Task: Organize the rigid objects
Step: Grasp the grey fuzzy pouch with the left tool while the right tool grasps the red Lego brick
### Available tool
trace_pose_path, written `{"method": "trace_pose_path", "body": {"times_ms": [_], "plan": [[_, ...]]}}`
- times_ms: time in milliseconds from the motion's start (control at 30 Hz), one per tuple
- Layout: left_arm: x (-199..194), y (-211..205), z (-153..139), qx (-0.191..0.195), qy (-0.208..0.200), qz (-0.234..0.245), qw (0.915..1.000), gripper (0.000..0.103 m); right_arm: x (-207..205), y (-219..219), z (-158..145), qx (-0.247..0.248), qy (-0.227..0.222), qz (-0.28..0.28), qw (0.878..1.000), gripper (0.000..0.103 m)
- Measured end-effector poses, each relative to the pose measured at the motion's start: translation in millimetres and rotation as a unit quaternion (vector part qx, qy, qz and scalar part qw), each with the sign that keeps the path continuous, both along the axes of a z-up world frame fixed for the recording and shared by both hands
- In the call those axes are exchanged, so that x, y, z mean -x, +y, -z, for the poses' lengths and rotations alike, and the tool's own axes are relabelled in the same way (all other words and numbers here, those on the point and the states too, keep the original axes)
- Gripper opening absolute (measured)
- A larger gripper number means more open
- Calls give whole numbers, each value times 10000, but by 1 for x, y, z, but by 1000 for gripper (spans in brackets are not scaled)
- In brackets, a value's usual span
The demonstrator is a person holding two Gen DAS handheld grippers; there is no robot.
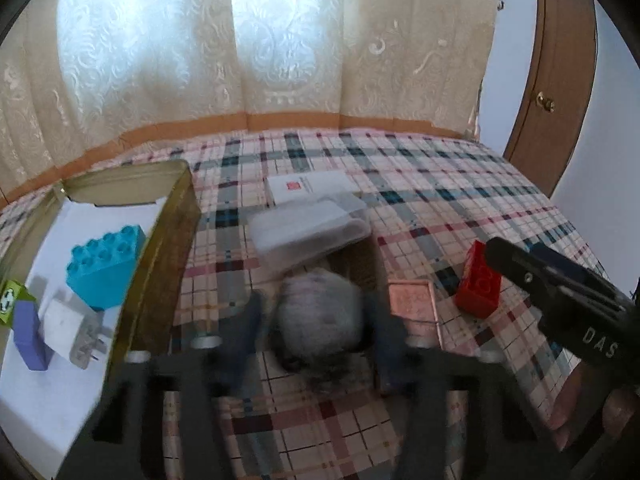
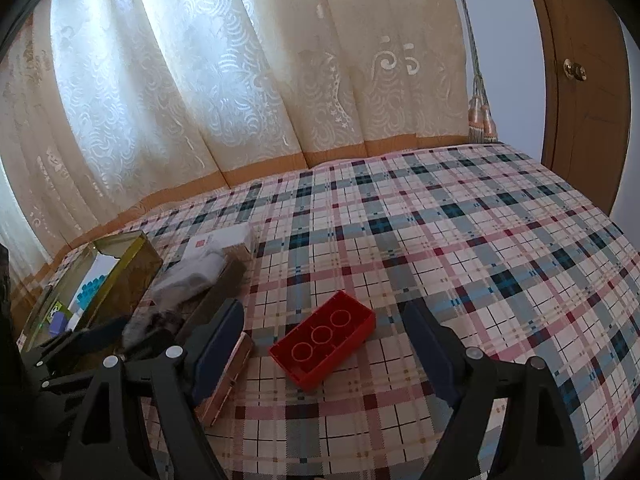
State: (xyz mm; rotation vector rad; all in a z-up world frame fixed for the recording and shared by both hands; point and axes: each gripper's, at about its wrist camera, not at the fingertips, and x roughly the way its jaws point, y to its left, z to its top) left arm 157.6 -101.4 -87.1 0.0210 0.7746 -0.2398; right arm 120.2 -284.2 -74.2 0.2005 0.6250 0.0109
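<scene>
My left gripper is shut on a grey fuzzy ball, held over the plaid bed beside a brown box; the view is blurred. A gold tin at the left holds a cyan brick, a white plug, a purple block and a green block. A red brick lies upside down on the bed, between the wide-open fingers of my right gripper. The red brick and the right gripper finger also show in the left wrist view.
A copper-coloured flat tin lies right of the ball, also by my right gripper's left finger. A clear plastic lid and a white card box lie beyond. Curtains hang behind the bed; a wooden door stands at the right.
</scene>
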Motion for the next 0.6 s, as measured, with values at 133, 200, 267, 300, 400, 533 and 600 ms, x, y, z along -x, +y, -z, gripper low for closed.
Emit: {"method": "trace_pose_path", "body": {"times_ms": [133,200,267,300,400,533,600], "plan": [[4,-2,1,-46,-28,49,10000,46,-3,0,3,16,116,17,9999,84],[8,-3,0,-113,-107,35,9999,45,-5,0,4,28,191,34,9998,84],[11,-3,-4,-218,-285,-35,9993,45,-7,1,5,44,258,51,9996,84],[13,-3,-5,-272,-376,-82,9989,45,-8,1,6,44,287,51,9996,84],[14,-2,-9,-437,-584,-197,9971,45,-16,6,10,85,465,32,9989,84],[12,5,-10,-365,-553,-286,9974,45,-26,15,16,322,769,29,9965,84],[11,6,-9,-338,-533,-298,9976,45,-29,12,19,299,885,91,9956,84]]}}
